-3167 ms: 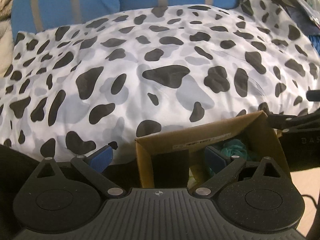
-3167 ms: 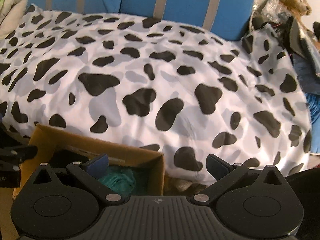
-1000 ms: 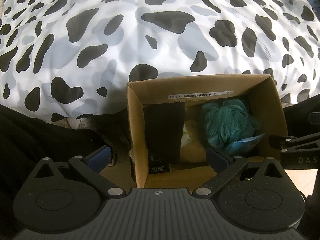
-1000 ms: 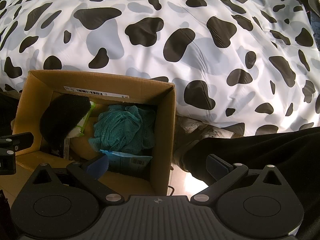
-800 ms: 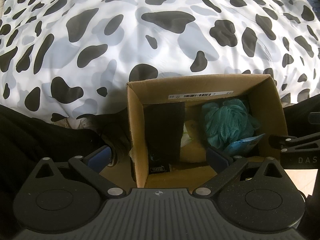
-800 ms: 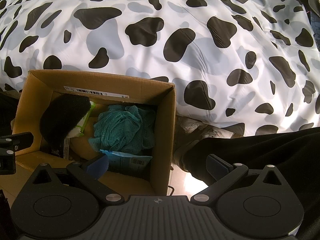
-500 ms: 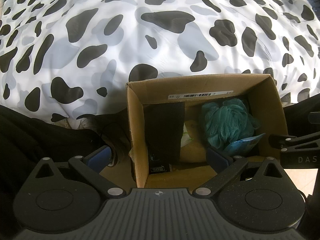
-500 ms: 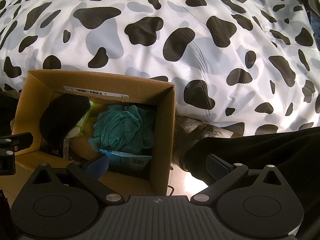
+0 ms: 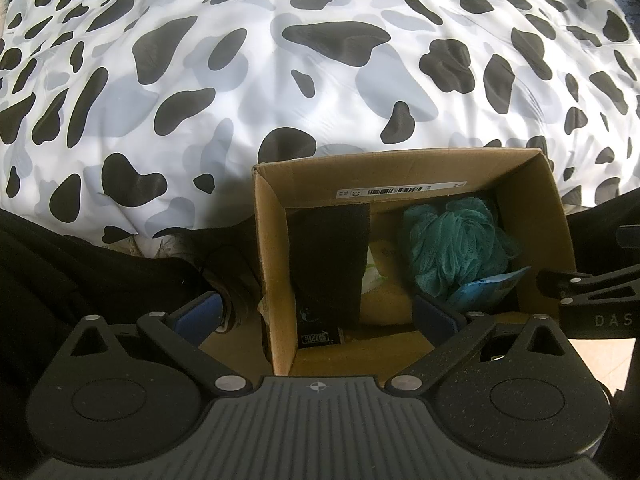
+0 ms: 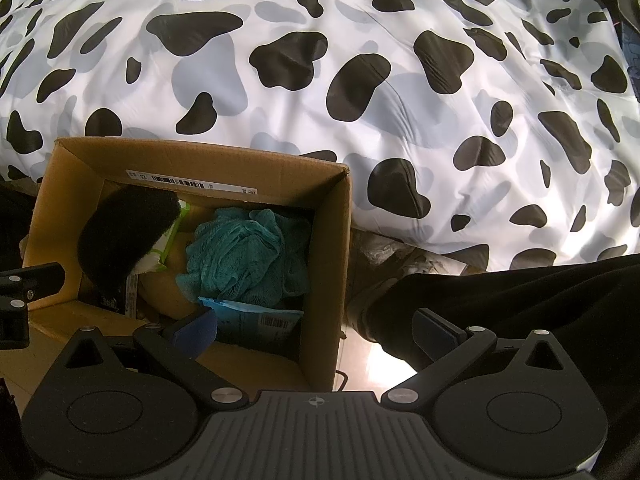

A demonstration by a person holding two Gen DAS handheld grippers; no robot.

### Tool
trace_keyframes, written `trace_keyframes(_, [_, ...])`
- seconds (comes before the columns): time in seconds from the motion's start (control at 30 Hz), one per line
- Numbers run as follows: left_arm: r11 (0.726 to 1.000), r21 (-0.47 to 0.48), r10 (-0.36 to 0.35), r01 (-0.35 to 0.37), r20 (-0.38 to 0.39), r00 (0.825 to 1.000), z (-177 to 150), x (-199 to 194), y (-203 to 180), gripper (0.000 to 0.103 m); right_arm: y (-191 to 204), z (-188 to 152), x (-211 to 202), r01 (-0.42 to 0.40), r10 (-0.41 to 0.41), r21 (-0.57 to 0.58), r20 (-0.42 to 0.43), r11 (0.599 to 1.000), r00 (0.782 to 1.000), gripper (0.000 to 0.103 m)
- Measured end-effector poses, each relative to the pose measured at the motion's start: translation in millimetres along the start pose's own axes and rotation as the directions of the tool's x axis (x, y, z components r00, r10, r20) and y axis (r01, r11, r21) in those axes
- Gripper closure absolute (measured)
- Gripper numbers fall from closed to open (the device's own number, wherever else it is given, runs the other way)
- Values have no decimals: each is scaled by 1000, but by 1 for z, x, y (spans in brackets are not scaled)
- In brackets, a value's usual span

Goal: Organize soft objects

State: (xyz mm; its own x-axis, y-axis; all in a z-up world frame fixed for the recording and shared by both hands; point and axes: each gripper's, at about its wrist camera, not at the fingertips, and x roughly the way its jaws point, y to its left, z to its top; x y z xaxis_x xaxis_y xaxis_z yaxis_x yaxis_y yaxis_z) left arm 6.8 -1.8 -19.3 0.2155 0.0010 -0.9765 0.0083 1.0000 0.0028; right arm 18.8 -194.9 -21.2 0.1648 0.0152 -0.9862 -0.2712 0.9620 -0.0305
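Left gripper (image 9: 318, 316) low in its view, jaws spread wide, holding nothing; blue pads (image 9: 198, 314) straddle the near left corner of the box (image 9: 272, 264). Right gripper (image 10: 316, 330) likewise spread and empty, its left pad over the box's near edge, right pad over a dark trouser leg (image 10: 520, 304). Box is open cardboard, on the floor between the person's legs. Inside: blue packet (image 10: 256, 318) nearest, teal mesh pouf (image 9: 456, 240) on the right side, black sponge (image 10: 124, 232) upright on the left, a green-white pack (image 10: 168, 244) just beside it. Barcode label (image 9: 400, 191) on the far inner wall. Beyond the box, cow-print duvet (image 9: 320, 60) fills the rest.
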Motion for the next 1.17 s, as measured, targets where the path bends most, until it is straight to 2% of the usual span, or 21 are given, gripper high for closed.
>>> trace_keyframes(1.17, [1000, -15, -10, 10, 6, 1000, -3, -1, 4, 0, -1, -2, 2, 1, -1, -5, -6, 1000, 1000, 0])
